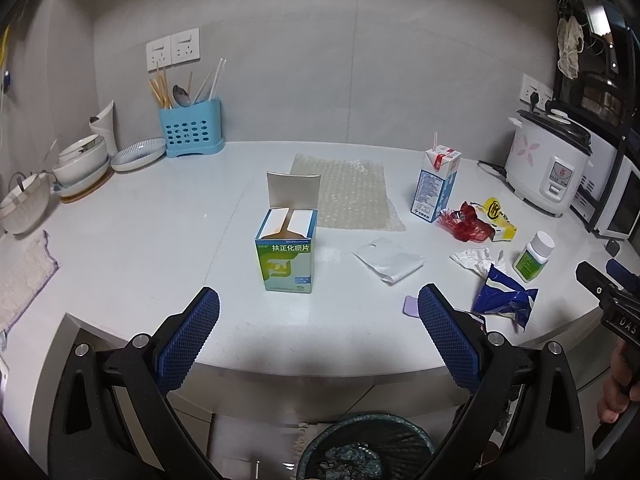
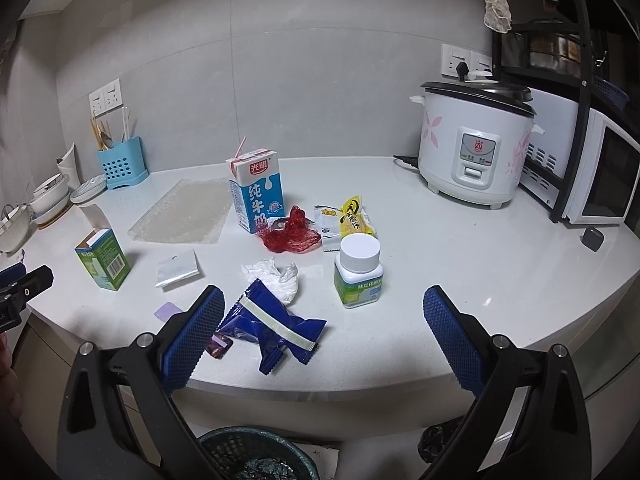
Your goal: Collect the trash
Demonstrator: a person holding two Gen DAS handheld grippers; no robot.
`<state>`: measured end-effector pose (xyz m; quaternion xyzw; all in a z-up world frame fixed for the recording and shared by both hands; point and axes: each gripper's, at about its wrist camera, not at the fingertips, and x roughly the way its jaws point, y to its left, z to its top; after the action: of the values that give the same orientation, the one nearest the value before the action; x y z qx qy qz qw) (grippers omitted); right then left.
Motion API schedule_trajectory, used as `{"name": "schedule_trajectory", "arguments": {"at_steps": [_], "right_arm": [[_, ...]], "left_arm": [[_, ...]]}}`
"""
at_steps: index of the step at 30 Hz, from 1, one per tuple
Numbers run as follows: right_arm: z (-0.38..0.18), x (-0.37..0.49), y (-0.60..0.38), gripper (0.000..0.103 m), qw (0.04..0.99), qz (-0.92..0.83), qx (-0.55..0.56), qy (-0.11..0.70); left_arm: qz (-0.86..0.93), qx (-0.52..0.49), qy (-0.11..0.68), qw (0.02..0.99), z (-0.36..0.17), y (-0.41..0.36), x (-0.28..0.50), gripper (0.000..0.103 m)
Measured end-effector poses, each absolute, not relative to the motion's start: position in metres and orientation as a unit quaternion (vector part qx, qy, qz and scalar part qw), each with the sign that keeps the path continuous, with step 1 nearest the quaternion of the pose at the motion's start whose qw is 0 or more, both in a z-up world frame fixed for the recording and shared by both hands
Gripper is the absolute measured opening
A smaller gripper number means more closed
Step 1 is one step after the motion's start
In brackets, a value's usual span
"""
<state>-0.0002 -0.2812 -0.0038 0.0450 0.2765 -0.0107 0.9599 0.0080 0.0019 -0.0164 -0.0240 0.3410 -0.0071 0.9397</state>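
My left gripper [image 1: 319,320] is open and empty at the counter's front edge, just short of an open green medicine box [image 1: 286,251]. My right gripper [image 2: 322,328] is open and empty over the front edge, with a blue foil wrapper [image 2: 272,326] between its fingers on the counter. Beyond lie a crumpled tissue [image 2: 276,274], a white pill bottle [image 2: 358,270], a red net bag [image 2: 292,236], a yellow snack wrapper [image 2: 352,216], a milk carton [image 2: 256,192], a clear sachet [image 2: 178,270] and bubble wrap [image 2: 184,212]. A trash basket [image 2: 256,456] stands below the counter.
A rice cooker [image 2: 474,140] and a microwave [image 2: 600,176] stand at the right. A blue utensil holder [image 1: 192,128] and stacked bowls [image 1: 80,164] stand at the back left. A cloth [image 1: 20,276] lies at the left edge. A small purple piece [image 2: 168,312] lies near the front edge.
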Motion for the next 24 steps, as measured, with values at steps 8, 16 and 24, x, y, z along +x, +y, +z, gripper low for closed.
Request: {"name": "schedule_trajectory", "arguments": {"at_steps": [8,16,24], "right_arm": [[-0.018,0.034,-0.291,0.096,0.953,-0.013,0.048,0.299],[-0.038,0.079,-0.306,0.095,0.950,-0.013,0.045,0.307],[-0.059,0.104,-0.314,0.080,0.941,-0.006,0.053,0.334]], "left_arm": [[0.004,-0.024,0.343,0.939,-0.031,0.011,0.043,0.097],[0.007,-0.028,0.371,0.928,-0.062,0.013,0.095,0.097],[0.020,-0.030,0.396,0.918,-0.084,0.019,0.132,0.095]]}}
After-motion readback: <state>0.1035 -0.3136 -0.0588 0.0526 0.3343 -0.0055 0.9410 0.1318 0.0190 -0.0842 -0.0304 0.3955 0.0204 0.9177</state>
